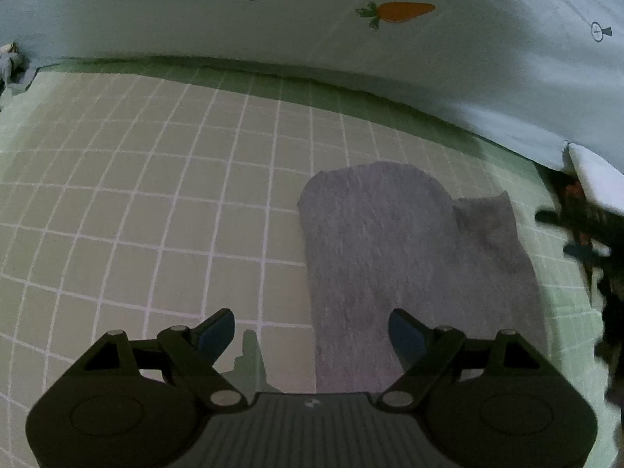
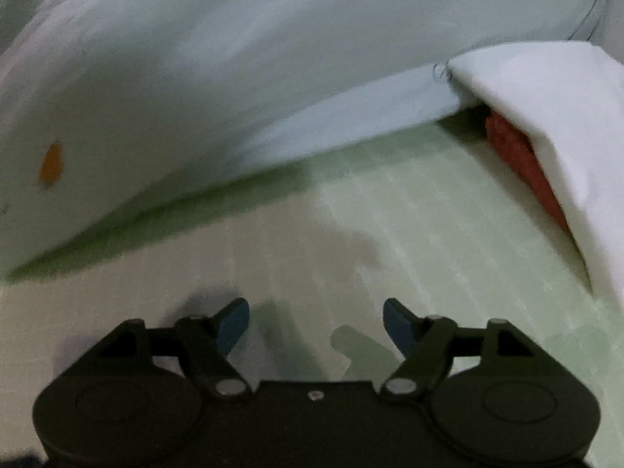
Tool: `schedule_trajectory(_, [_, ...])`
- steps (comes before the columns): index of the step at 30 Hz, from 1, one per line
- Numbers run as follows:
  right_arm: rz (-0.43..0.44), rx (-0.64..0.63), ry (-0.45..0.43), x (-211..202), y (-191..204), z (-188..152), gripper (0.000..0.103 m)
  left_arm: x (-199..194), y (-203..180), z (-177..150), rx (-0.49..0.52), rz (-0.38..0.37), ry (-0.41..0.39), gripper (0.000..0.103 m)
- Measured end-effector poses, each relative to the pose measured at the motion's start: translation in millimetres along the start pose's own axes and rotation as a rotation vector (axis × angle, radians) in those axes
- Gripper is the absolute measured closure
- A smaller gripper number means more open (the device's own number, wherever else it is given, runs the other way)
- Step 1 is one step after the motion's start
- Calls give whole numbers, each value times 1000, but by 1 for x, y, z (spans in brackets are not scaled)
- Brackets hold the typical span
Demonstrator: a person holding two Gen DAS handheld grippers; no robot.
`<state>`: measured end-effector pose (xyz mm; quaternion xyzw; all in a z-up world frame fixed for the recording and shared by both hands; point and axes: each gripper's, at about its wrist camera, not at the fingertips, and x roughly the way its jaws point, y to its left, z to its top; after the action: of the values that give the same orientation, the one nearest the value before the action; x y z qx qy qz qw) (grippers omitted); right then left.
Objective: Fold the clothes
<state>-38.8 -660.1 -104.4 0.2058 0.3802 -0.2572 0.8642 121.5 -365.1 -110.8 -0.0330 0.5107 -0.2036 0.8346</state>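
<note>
Right gripper (image 2: pixel 316 321), black with blue-padded fingertips (image 2: pixel 234 321), sits with its jaws spread wide and nothing between them. Under it is a pale green bedsheet with a faint white grid (image 2: pixel 409 226), pretty blurry here. Behind that there's a big puffy pale blue quilt (image 2: pixel 234 58) with a small orange carrot print (image 2: pixel 52 163) on its left side. Off to the right a white fabric corner (image 2: pixel 553 109) drapes over something reddish-orange and textured (image 2: pixel 518 156), can't tell what it is. The gripper's shadow falls on the sheet just ahead of the fingers.
</note>
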Motion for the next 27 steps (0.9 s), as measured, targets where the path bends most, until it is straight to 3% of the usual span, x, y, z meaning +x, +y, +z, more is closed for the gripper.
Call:
schedule_trajectory(4, [-7, -84, 92, -13, 16, -52, 24, -1, -1, -4, -6, -12, 9, 16])
schedule_trajectory(7, [-5, -38, 134, -14, 11, -76, 21, -1, -3, -9, 3, -24, 16, 16])
schedule_trajectory(10, [24, 37, 145, -13, 0, -81, 17, 2, -3, -14, -6, -58, 35, 16])
schedule_trajectory(13, [28, 23, 152, -12, 8, -79, 11, 8, -4, -16, -26, -107, 50, 16])
schedule_trajectory(18, [45, -15, 147, -9, 25, -79, 13, 20, -9, -14, -47, -207, 82, 16])
schedule_trajectory(20, [61, -24, 151, -9, 33, -76, 24, 25, -15, -16, -47, -242, 92, 17])
schedule_trajectory(21, [68, -29, 155, -9, 38, -74, 34, 25, -19, -17, -43, -257, 82, 19])
schedule_trajectory(22, [71, -39, 157, -9, 42, -73, 55, 24, -23, -19, -37, -260, 72, 27])
schedule_trajectory(24, [79, -49, 153, -14, 50, -73, 78, 22, -29, -21, -23, -251, 61, 46])
schedule_trajectory(27, [124, -22, 114, -37, 54, -72, 83, 11, -33, -20, -11, -286, 44, 59])
